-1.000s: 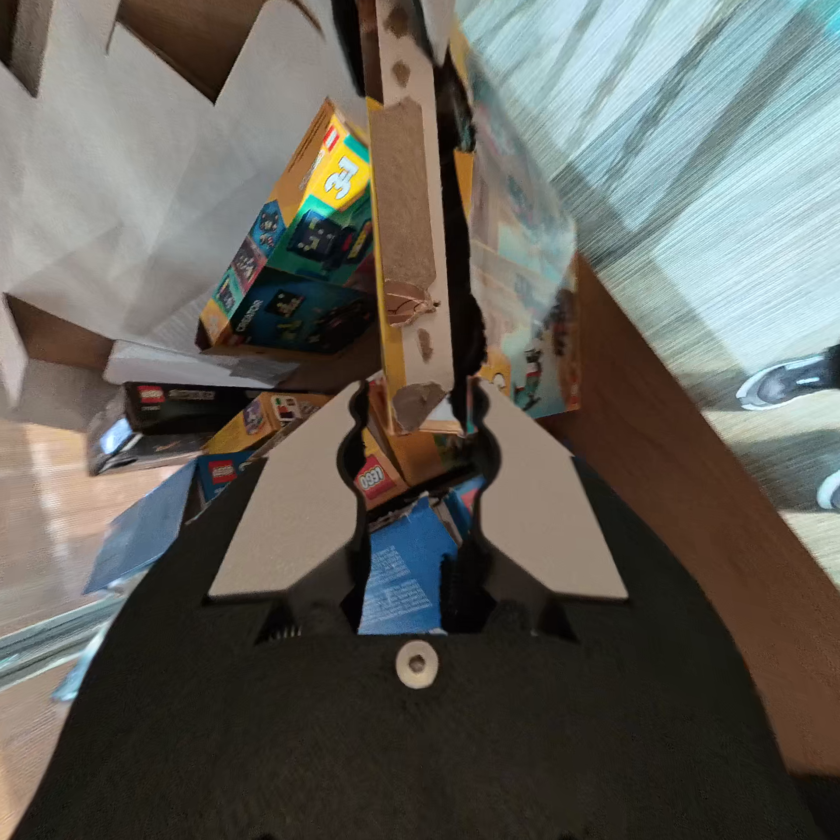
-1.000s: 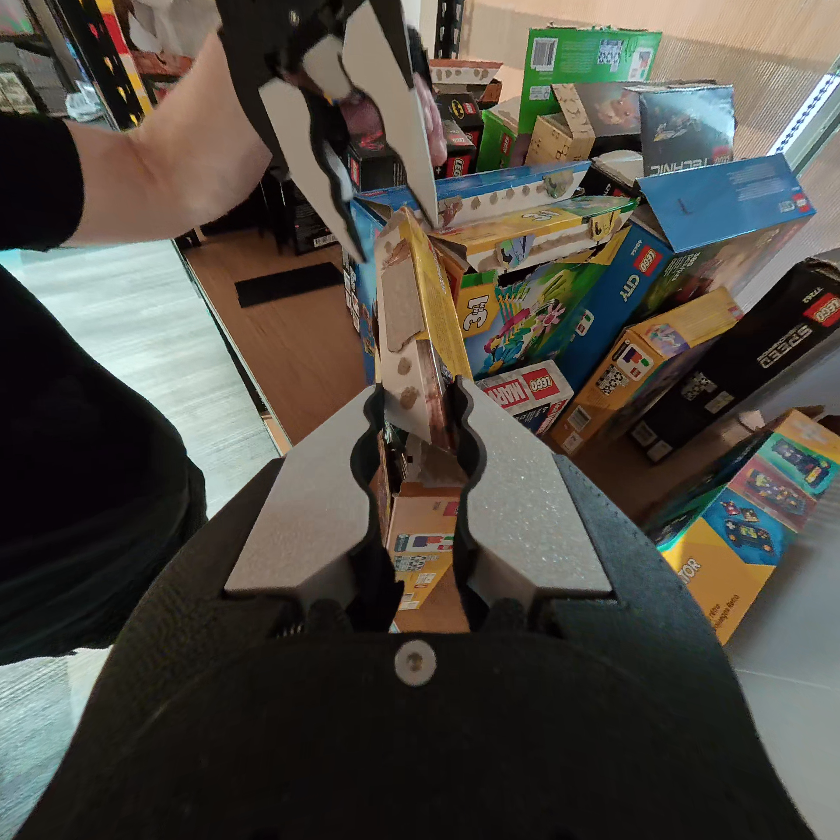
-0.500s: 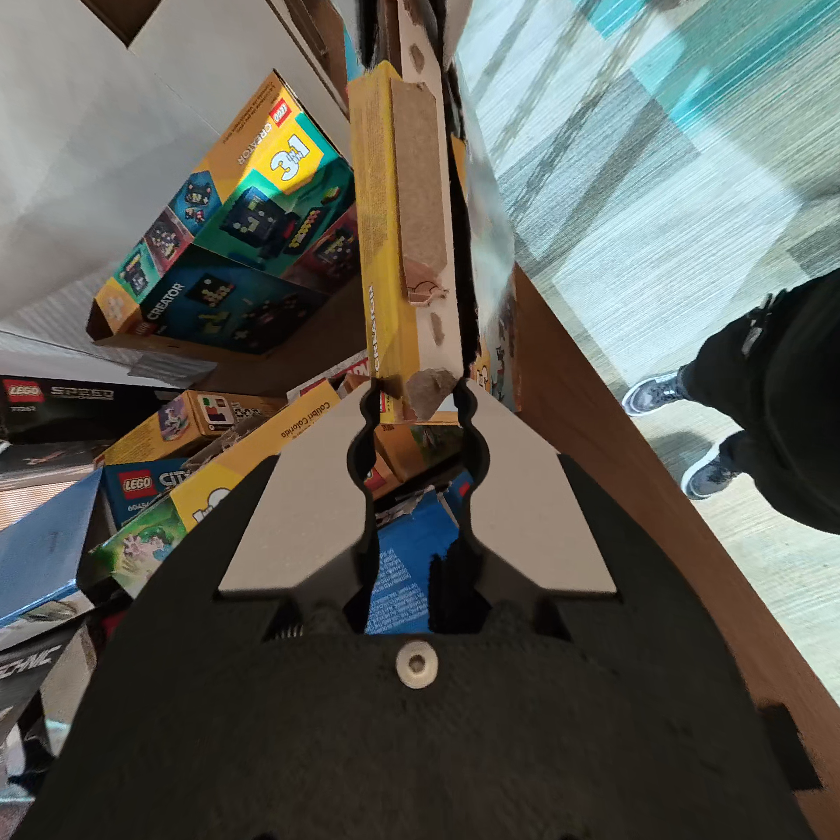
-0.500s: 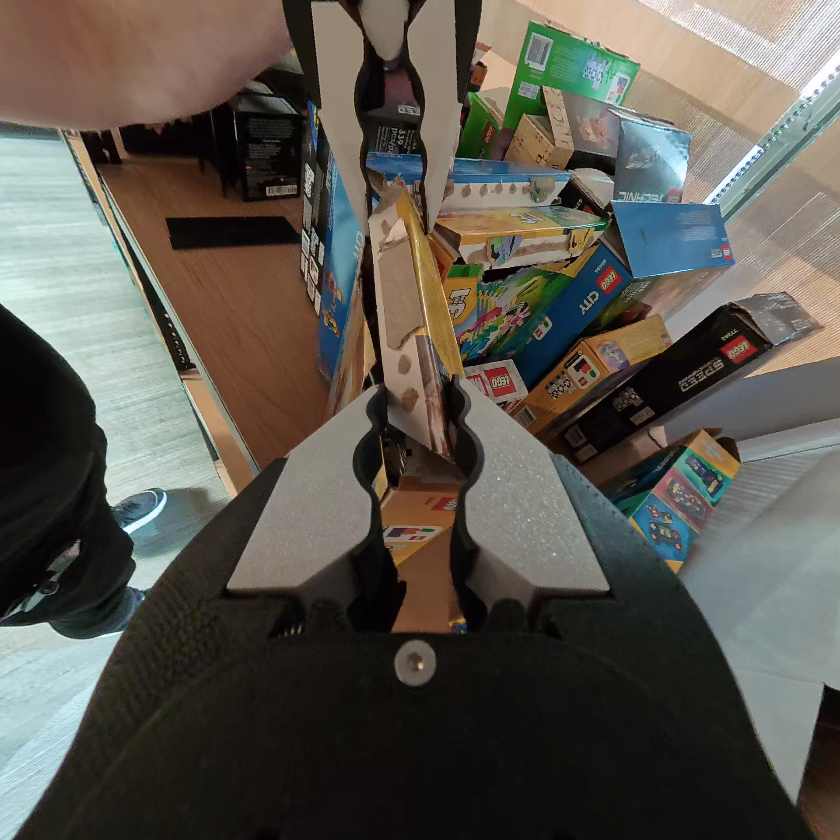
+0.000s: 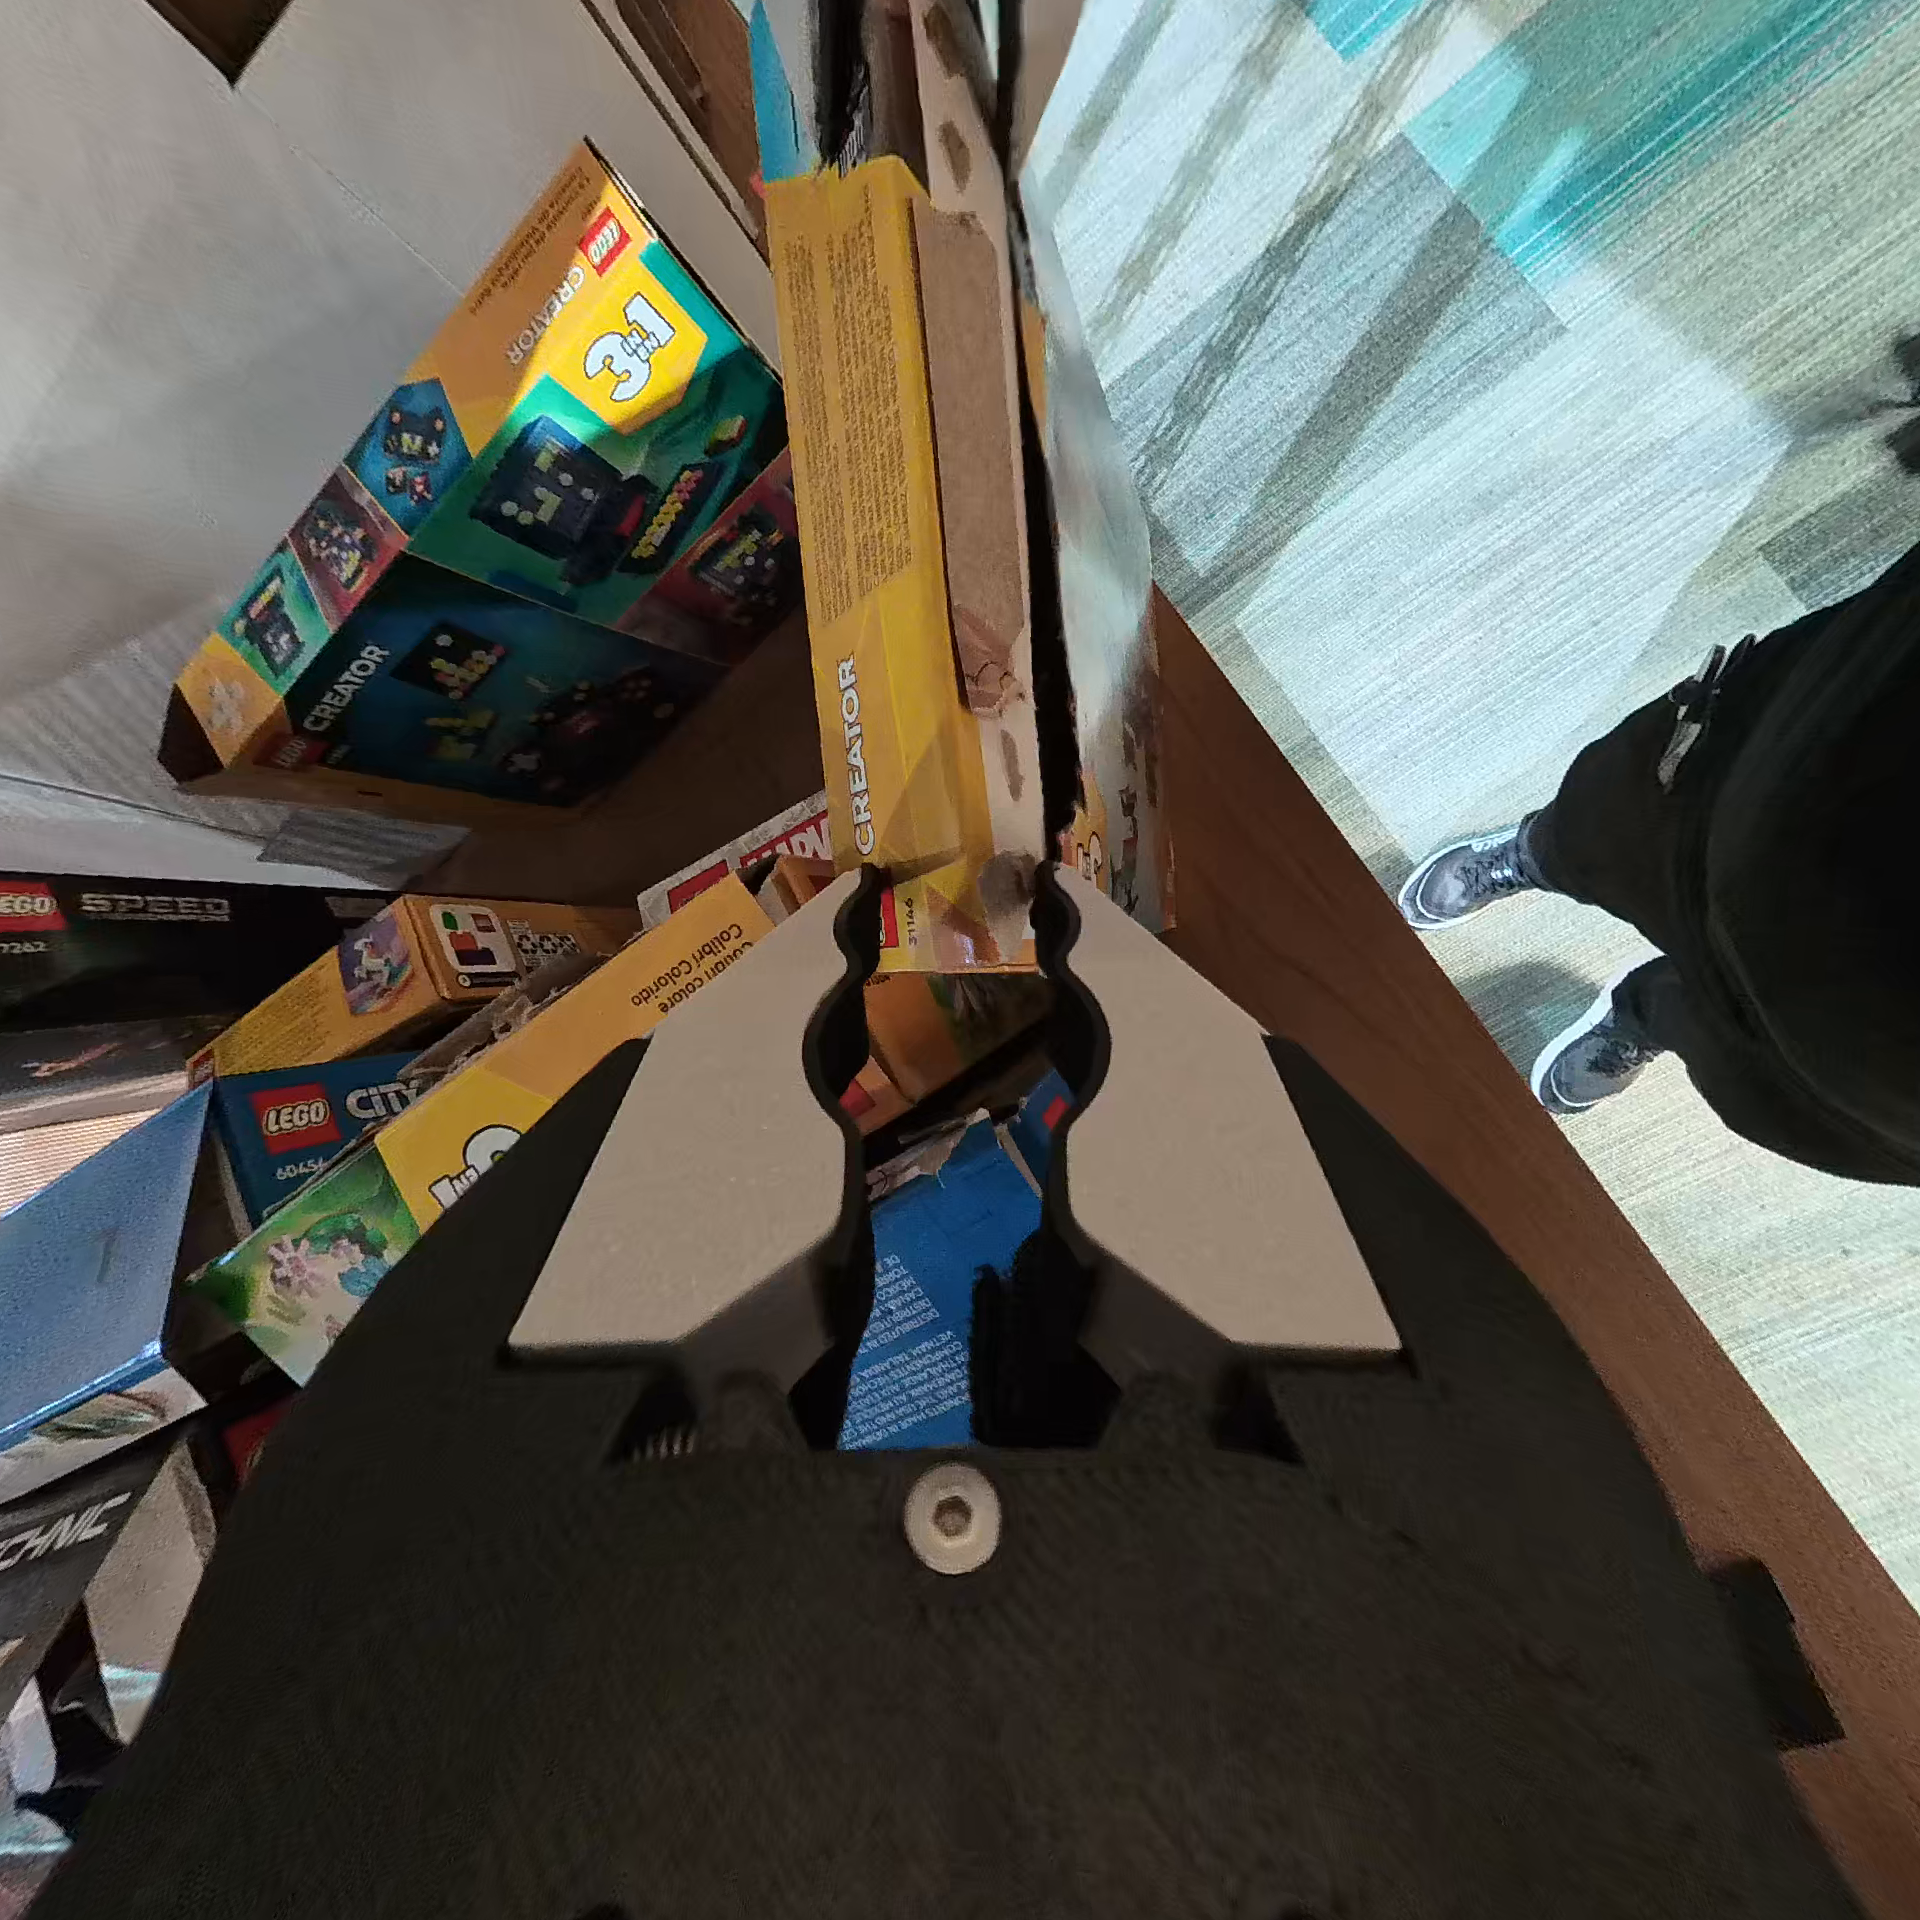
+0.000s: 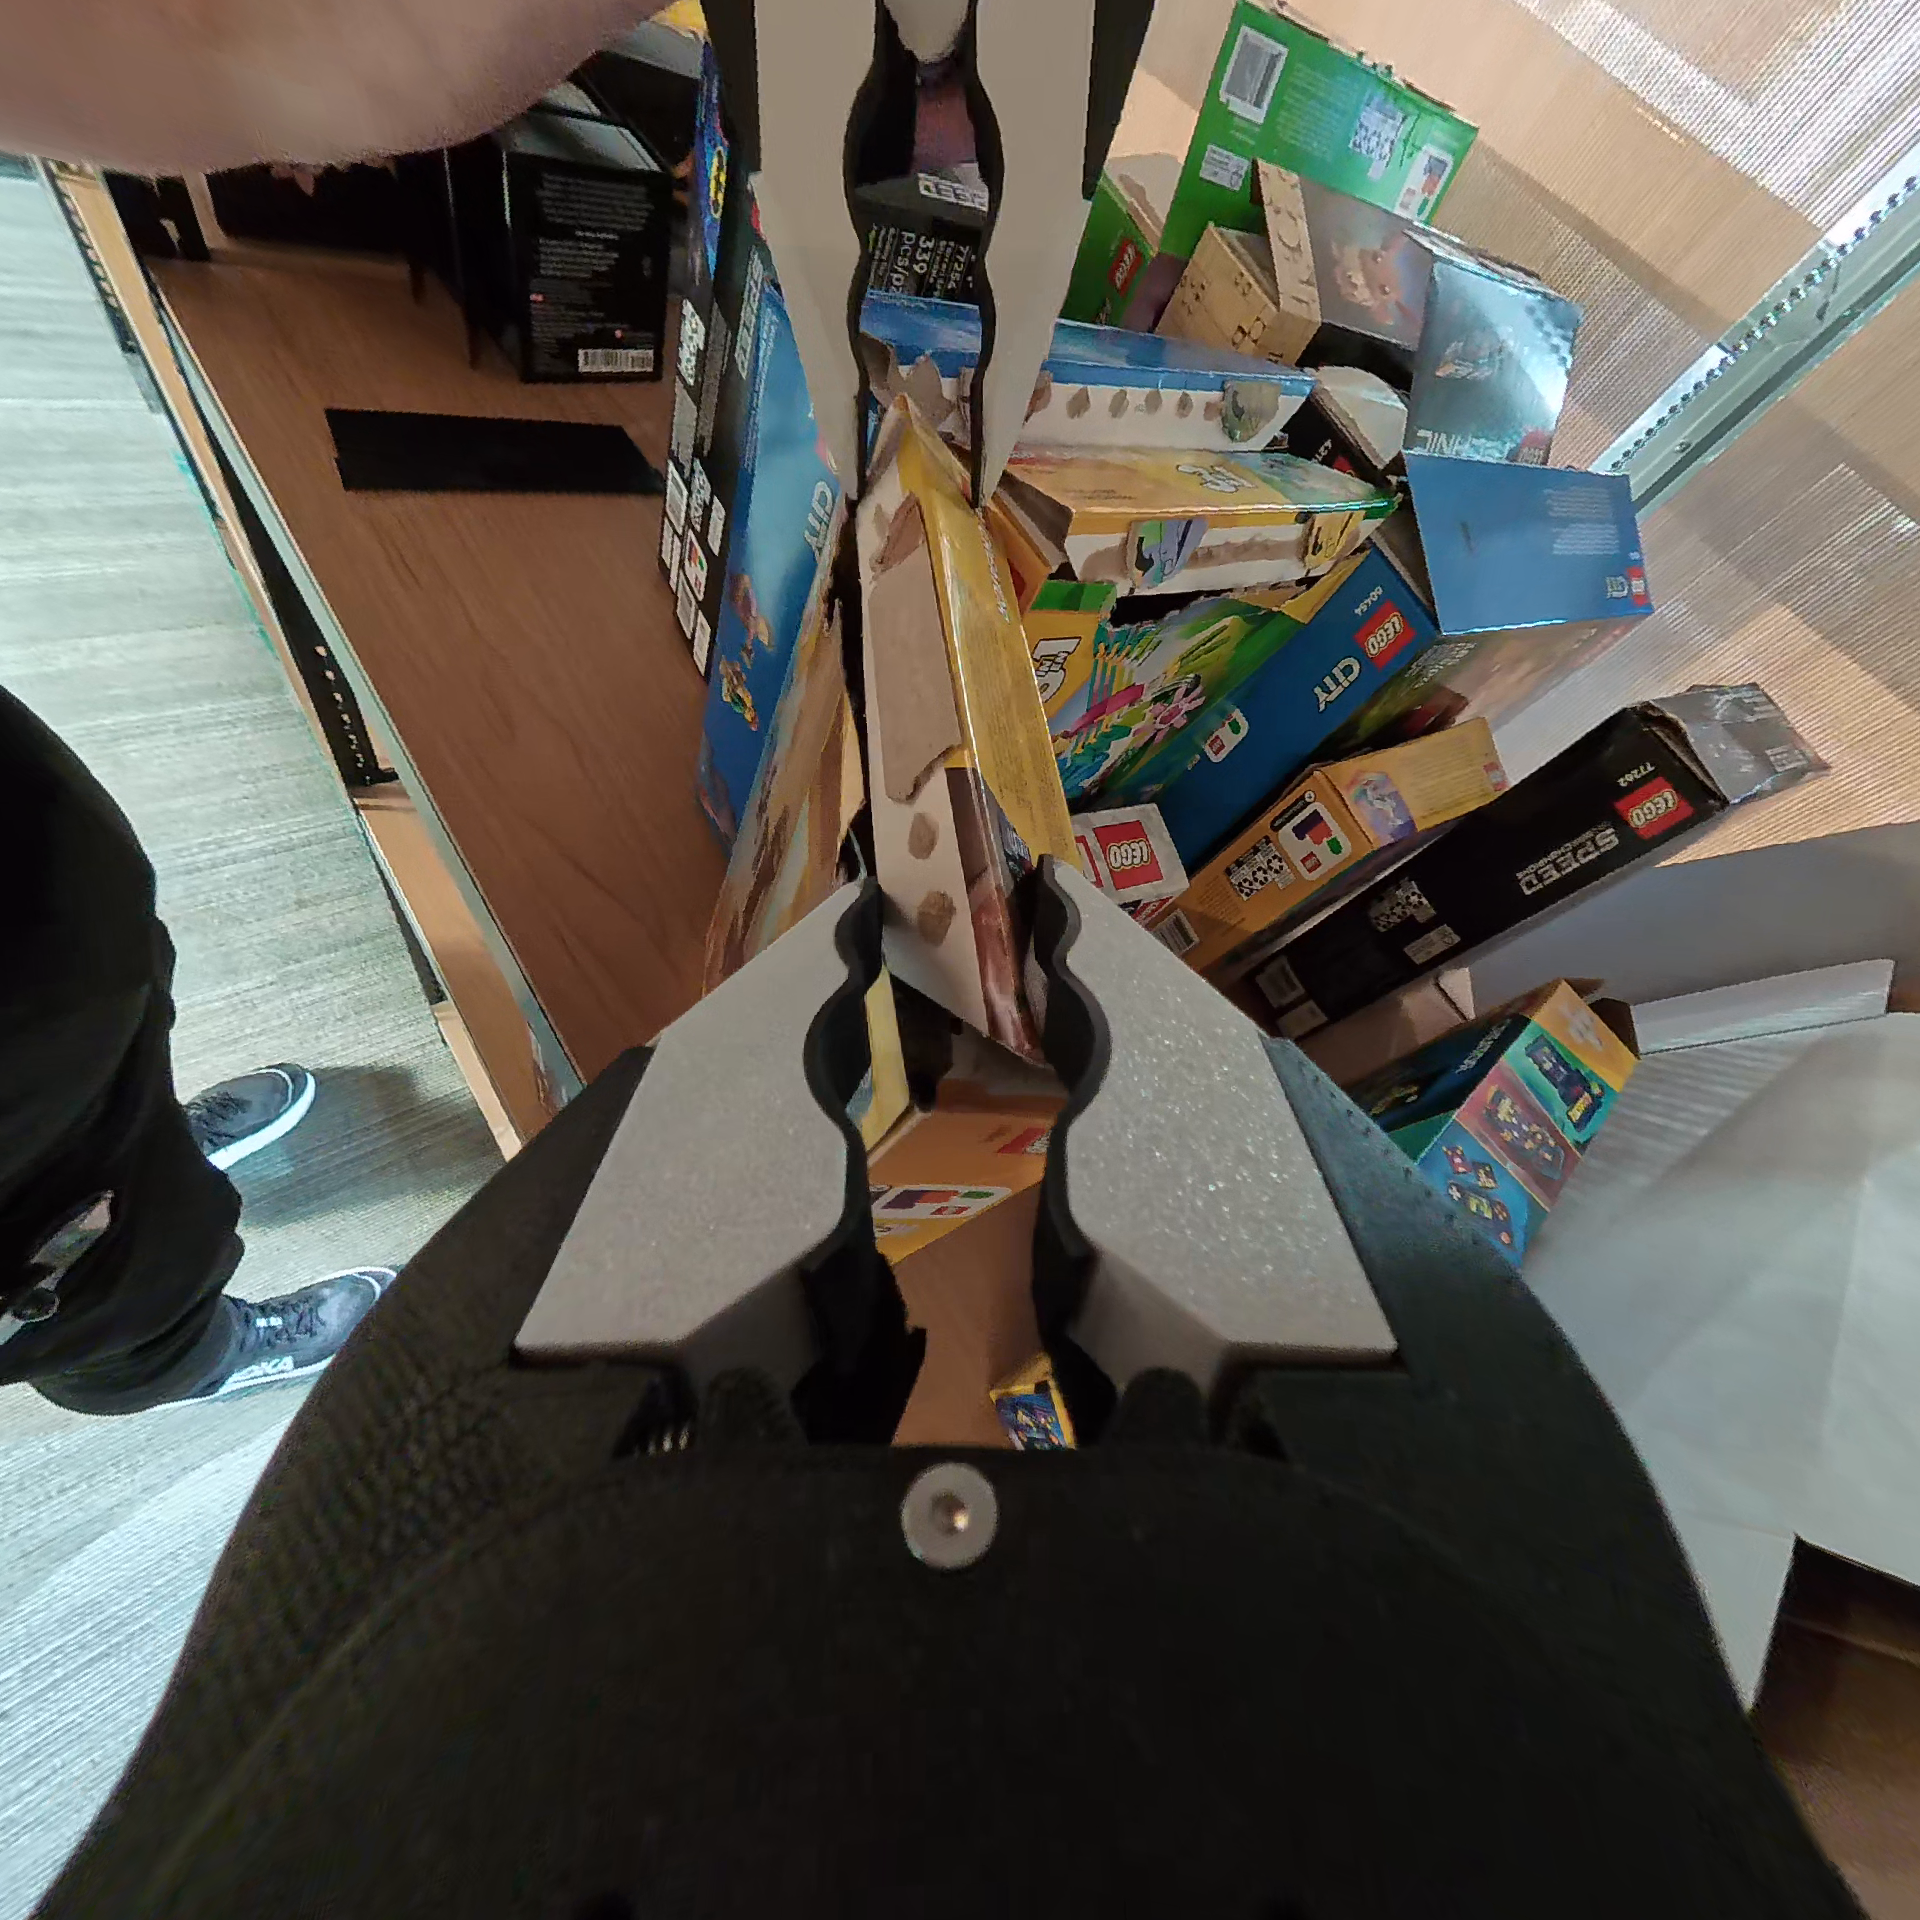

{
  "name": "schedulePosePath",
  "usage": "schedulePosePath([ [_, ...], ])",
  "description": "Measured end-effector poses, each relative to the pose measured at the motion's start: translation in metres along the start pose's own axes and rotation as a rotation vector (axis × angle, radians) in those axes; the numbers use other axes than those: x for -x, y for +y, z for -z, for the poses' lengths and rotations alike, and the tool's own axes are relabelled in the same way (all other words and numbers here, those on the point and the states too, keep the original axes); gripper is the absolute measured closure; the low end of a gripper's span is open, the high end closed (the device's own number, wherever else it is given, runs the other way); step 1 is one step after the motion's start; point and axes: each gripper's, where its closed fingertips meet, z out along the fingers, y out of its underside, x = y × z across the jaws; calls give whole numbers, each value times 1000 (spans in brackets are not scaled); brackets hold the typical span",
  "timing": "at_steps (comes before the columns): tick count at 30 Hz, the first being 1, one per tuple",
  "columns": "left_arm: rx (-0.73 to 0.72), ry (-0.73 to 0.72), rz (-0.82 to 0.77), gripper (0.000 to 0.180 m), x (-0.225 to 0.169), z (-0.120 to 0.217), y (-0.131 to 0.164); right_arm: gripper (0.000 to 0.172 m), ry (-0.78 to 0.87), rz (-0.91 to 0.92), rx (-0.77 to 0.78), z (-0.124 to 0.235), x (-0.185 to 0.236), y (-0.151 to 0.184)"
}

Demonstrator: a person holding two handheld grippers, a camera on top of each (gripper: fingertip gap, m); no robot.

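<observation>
Your left gripper [image 5: 951,914] was pinching one end of the yellow box [image 5: 894,540], both pads pressed on its narrow sides. Your right gripper [image 6: 956,925] was clamped on the opposite end of that same yellow box [image 6: 977,665], on the torn end flap with bare cardboard showing, so the box hung stretched between your two claws above everything else. In the right wrist view the left gripper's fingers [image 6: 1013,343] showed at the far end of the box.

Just past the yellow box, on its printed side, sat a messy pile of toy boxes [image 6: 1299,665]: blue ones, smaller yellow ones, and a long black box [image 6: 1507,862] at the pile's edge. A teal and yellow box [image 5: 499,540] lay a bit apart from it, against white cardboard [image 5: 208,343]. On the yellow box's other side ran the wooden platform [image 6: 499,644], then grey carpet [image 5: 1455,395] with a person's shoes [image 5: 1475,883] on it.
</observation>
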Motion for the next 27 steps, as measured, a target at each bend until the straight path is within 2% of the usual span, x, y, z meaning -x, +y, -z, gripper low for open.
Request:
schedulePosePath([
  [2,9,-11,-10,154,0,0,0,145,1,-9,-2,2,-1,-3],
  [3,13,-11,-8,154,0,0,0,140,6,-27,-10,3,-4,-6],
  [10,38,-26,-27,154,0,-2,0,157,-8,-4,66,2,-8,2],
  [17,80,-78,-86,156,-2,-3,0,154,34,97,165,0,-5,9],
  [20,79,-79,-71,156,-2,-4,0,151,59,96,149,10,-7,-9],
  [22,69,-76,-69,156,-2,-4,0,169,106,79,28,19,-8,-44],
  [23,67,-77,-72,156,-2,-3,0,172,153,62,7,19,-13,-56],
  [25,71,-82,-77,156,-2,-3,0,172,226,96,56,8,-20,-58],
  [27,80,-94,-83,156,-3,-3,0,172,234,133,193,-14,-18,-32],
])
